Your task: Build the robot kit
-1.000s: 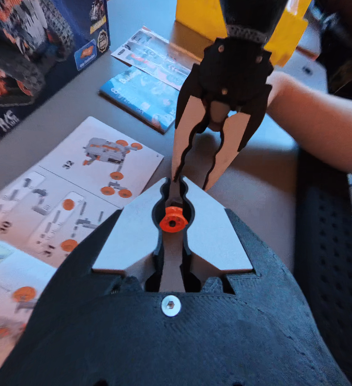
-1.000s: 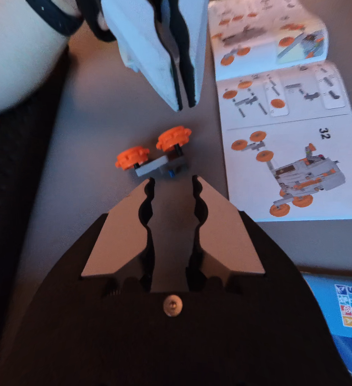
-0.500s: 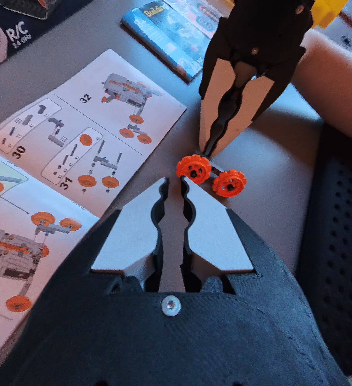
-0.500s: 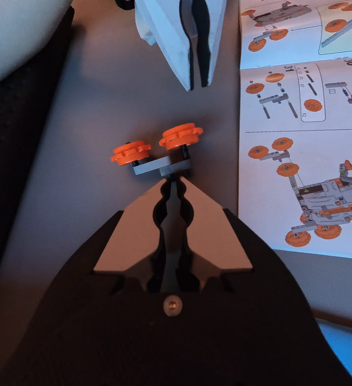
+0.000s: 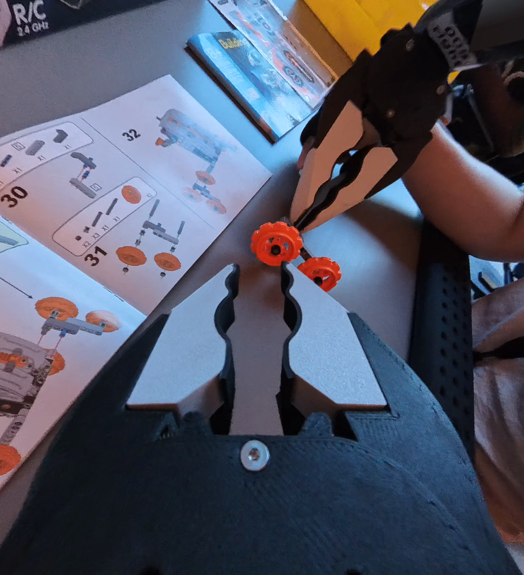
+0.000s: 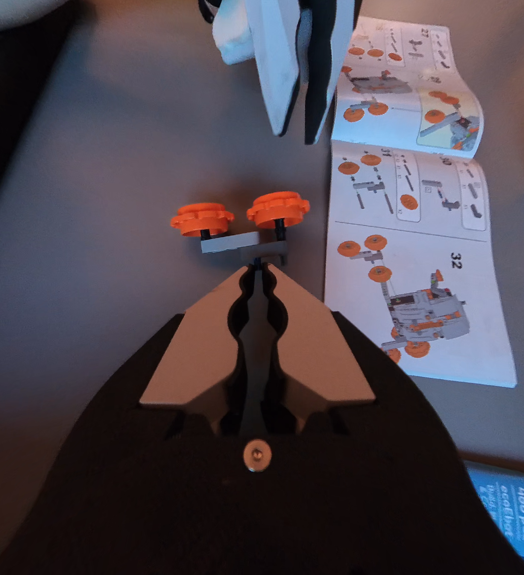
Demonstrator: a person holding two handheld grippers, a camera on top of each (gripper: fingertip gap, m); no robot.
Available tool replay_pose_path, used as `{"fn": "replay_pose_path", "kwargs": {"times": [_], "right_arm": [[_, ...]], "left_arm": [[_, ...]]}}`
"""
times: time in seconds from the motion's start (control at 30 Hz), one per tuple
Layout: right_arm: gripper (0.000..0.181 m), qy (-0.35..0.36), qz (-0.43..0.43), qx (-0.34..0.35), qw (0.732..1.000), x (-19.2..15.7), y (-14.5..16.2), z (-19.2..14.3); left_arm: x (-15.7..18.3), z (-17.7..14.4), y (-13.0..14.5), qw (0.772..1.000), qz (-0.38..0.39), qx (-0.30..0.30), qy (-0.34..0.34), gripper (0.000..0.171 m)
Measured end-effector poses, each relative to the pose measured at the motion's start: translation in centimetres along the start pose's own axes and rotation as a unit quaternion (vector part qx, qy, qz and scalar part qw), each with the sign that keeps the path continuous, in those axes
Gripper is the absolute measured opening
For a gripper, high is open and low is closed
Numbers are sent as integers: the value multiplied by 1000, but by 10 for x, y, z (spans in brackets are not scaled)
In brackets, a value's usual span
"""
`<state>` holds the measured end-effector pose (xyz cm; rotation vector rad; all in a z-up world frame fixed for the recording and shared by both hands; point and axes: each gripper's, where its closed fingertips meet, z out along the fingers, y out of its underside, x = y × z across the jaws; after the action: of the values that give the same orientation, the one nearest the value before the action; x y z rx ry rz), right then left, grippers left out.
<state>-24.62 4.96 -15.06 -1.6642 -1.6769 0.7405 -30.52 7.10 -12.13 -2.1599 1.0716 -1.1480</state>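
The right gripper (image 6: 256,264) is pinched together on a thin black pin at the near edge of a small wheel assembly (image 6: 243,245): a grey beam carrying two orange toothed wheels (image 6: 203,222) on short black axles. The assembly sits just above or on the grey counter (image 6: 99,186); contact with the surface cannot be told. In the left wrist view the same right gripper (image 5: 298,225) comes in from the upper right with its tips closed behind the nearer orange wheel (image 5: 276,247), and a bare forearm (image 5: 472,202) runs off to the right. The left gripper (image 5: 259,267) has its jaws apart and holds nothing; its right fingertip lies just beside the lower edge of that wheel. An open instruction booklet (image 5: 99,186) with build diagrams lies on the counter to the left of the assembly, and a closed blue booklet (image 5: 254,84) lies beyond it near a yellow box (image 5: 347,18).
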Motion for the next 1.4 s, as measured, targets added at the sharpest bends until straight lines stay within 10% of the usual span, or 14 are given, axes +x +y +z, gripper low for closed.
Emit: {"fn": "replay_pose_path", "kwargs": {"times": [0.13, 0.3, 0.6, 0.97, 1.4], "right_arm": [[3, 23, -29, 3, 999, 2, -6, -1], [3, 47, -59, 5, 997, 1, -9, -3], [3, 64, -66, 7, 996, 6, -9, -4], [42, -97, 271, 164, 944, 15, -32, -22], [12, -151, 237, 176, 943, -2, -47, -16]], "left_arm": [[-8, 6, -10, 998, 48, 33, -15, 48], [9, 12, -17, 995, 2, 54, 88, 41], [14, 38, -5, 997, 5, -6, 74, 39], [30, 30, -12, 992, 94, 17, 84, 38], [46, 18, -23, 983, 126, 65, 120, 38]]}}
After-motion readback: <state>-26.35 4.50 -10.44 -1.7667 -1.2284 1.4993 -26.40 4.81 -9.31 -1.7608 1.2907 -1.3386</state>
